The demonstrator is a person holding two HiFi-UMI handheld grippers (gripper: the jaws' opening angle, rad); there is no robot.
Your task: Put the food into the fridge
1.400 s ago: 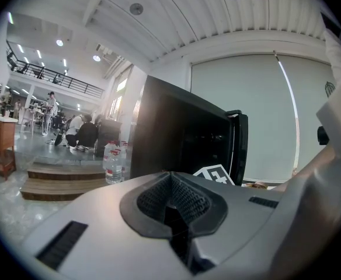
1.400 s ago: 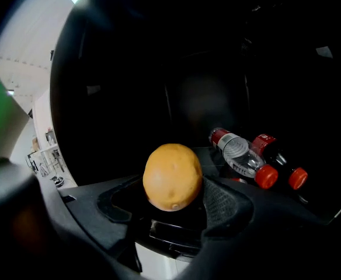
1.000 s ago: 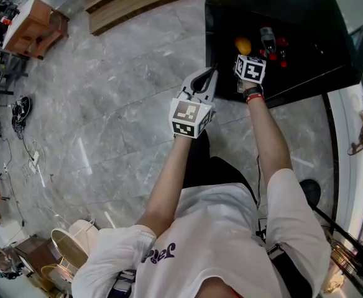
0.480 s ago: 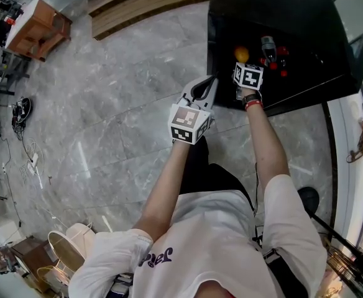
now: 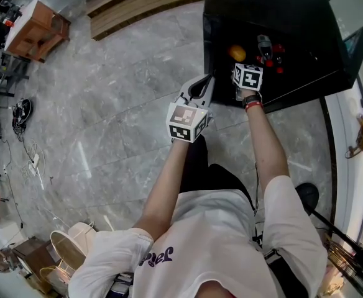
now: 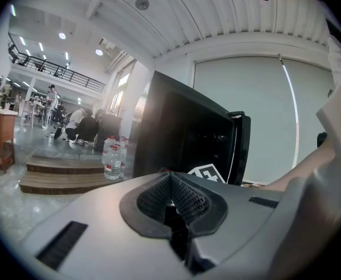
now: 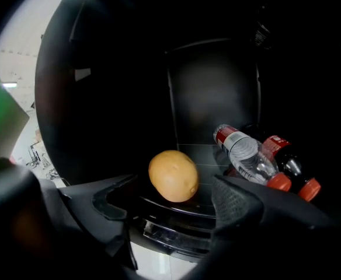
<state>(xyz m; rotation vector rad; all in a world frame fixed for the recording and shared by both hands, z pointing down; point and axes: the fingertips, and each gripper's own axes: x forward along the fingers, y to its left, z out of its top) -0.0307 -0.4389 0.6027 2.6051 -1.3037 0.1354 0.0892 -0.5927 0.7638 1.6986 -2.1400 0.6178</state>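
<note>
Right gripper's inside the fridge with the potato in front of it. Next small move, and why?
Probably draw the right gripper straight back out of the fridge. Its jaws have just been opening and stand wide; the potato rests on the shelf between them, neither pad appearing to touch it, so it looks released. Keep clear of the bottles beside it.

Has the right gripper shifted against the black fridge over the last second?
No. The right gripper keeps its place beside the clear plastic bottle in the black fridge; its jaws have just opened, the round yellow potato lying ungripped just ahead.
</note>
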